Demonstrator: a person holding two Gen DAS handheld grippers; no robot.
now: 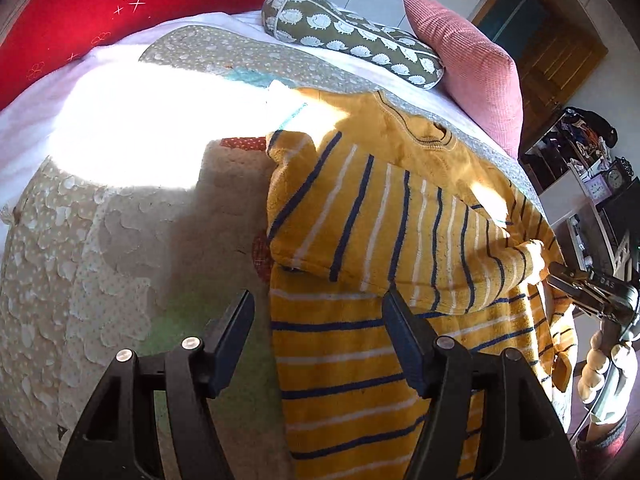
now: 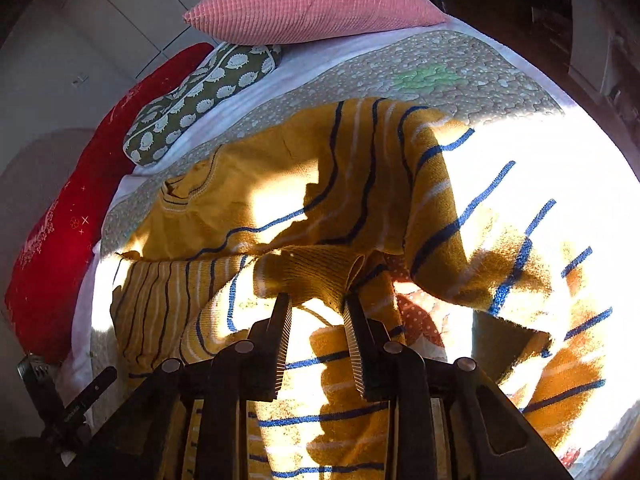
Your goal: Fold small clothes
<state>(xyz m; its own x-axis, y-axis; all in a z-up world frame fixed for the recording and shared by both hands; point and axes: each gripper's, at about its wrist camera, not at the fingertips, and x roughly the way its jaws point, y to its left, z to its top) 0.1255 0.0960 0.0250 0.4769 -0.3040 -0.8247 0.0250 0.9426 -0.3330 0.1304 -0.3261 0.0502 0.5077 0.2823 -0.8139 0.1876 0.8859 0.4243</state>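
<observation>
A small mustard-yellow sweater (image 1: 384, 208) with blue and white stripes lies on the quilted bed cover (image 1: 100, 240); one sleeve is folded across its body. My left gripper (image 1: 318, 300) is open and empty, over the sweater's lower left edge. My right gripper (image 2: 316, 300) is open, its jaws either side of the ribbed sleeve cuff (image 2: 308, 272) without closing on it. It also shows in the left wrist view (image 1: 576, 284) at the right, by the cuff (image 1: 528, 256). Strong sunlight washes out part of the sweater (image 2: 360, 184).
At the head of the bed lie a red cushion (image 1: 120, 4), an olive hedgehog-print bolster (image 1: 348, 32) and a pink ribbed pillow (image 1: 468, 64). Shelves with clutter (image 1: 588, 160) stand off the bed's right side. The quilt (image 2: 440, 72) extends beyond the sweater.
</observation>
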